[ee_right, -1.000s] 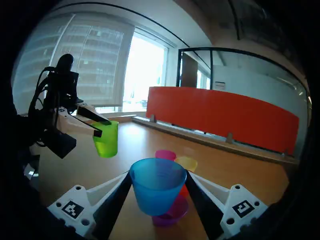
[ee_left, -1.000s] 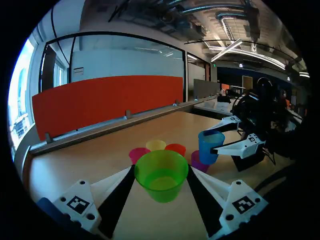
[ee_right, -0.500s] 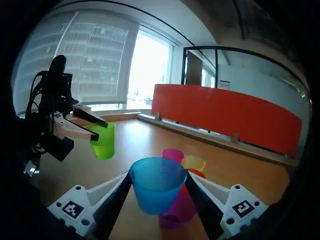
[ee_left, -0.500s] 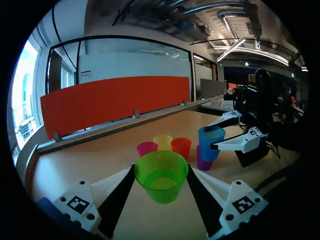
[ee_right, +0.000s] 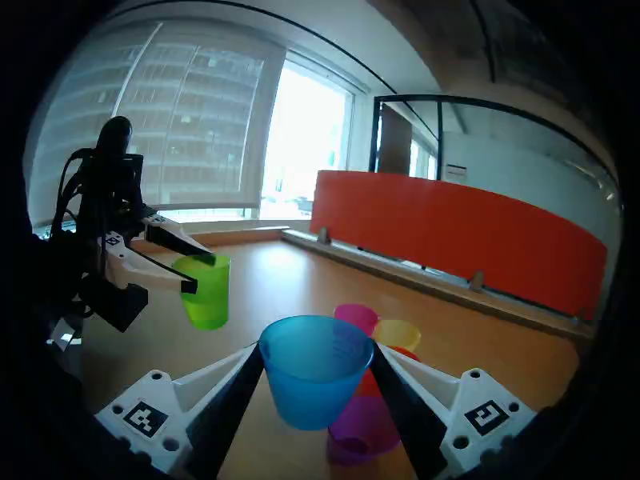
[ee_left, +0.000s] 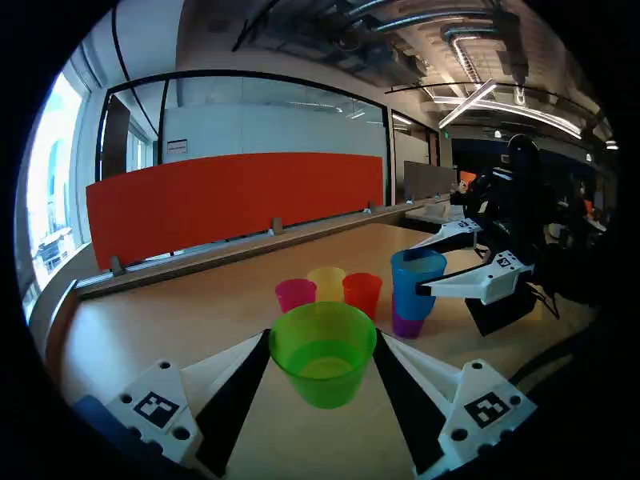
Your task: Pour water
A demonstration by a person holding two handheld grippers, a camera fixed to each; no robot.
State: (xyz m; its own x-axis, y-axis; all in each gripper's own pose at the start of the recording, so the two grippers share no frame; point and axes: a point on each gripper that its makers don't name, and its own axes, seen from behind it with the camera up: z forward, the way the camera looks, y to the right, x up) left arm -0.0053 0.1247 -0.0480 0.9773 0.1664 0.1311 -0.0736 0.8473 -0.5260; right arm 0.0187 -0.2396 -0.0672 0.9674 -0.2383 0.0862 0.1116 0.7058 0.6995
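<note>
Water (ee_left: 323, 367) seems to lie in the green cup (ee_left: 324, 390), pinched by the left gripper (ee_left: 321, 342); the right gripper (ee_right: 316, 350) pinches the blue cup (ee_right: 314, 392); pouring is not begun.

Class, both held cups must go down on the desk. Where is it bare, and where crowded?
Bare: the desk between the pink cup and the orange divider, and between the green cup and pink cup. Crowded: the yellow cup, red cup and purple cup bunched with it by the blue cup.

Your wooden worktop (ee_left: 176, 320) carries a pink cup (ee_left: 295, 294), yellow cup (ee_left: 327, 280) and red cup (ee_left: 362, 290) bunched together, upright. The purple cup (ee_left: 406, 325) stands just beside the red one.
</note>
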